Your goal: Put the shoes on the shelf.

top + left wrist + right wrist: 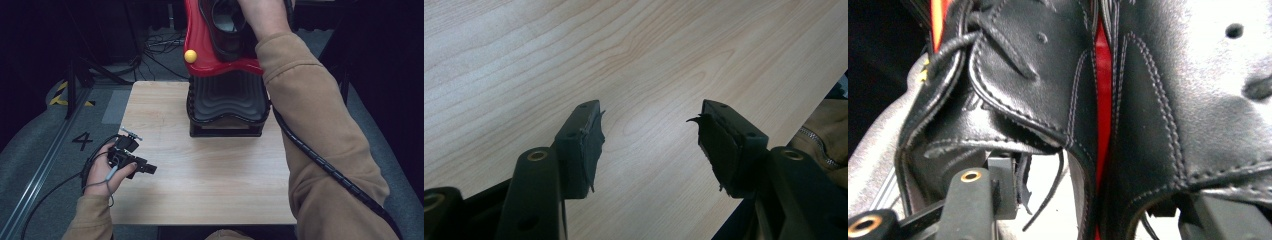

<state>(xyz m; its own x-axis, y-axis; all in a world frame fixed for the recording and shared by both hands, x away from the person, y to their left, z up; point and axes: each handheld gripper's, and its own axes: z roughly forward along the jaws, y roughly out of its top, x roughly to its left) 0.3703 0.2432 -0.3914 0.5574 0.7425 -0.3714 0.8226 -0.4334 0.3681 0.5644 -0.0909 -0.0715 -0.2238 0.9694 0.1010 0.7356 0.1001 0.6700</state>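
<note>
Right gripper view: the right gripper (1088, 200) is seen with its fingers (1003, 185) set on either side of the heel collar of a black leather shoe (1058, 85); whether they press on the leather cannot be told, since the far finger is largely covered by a second black shoe (1198, 100). A red strip shows between the two shoes, and a loose lace (1048, 190) hangs beside the near finger. In the high view the gripper itself is hidden behind the right hand (262, 15), which is raised at the far edge of the surface (210, 180) and cut off by the top of the picture; a shoe opening (227, 20) is seen against a red and black ribbed stand (225, 75) with a yellow ball (190, 56) on its left side. The brown-sleeved right arm (320, 130) is stretched forward, a ribbed cable (320, 160) trailing along it.

In the left gripper view the fingers (584, 145) of the left gripper (649, 145) are seen well apart, nothing between them, over bare wood; torn pad edges are visible. In the high view the left gripper (131, 159) is held low at the surface's left edge by the left hand (102, 175).
</note>
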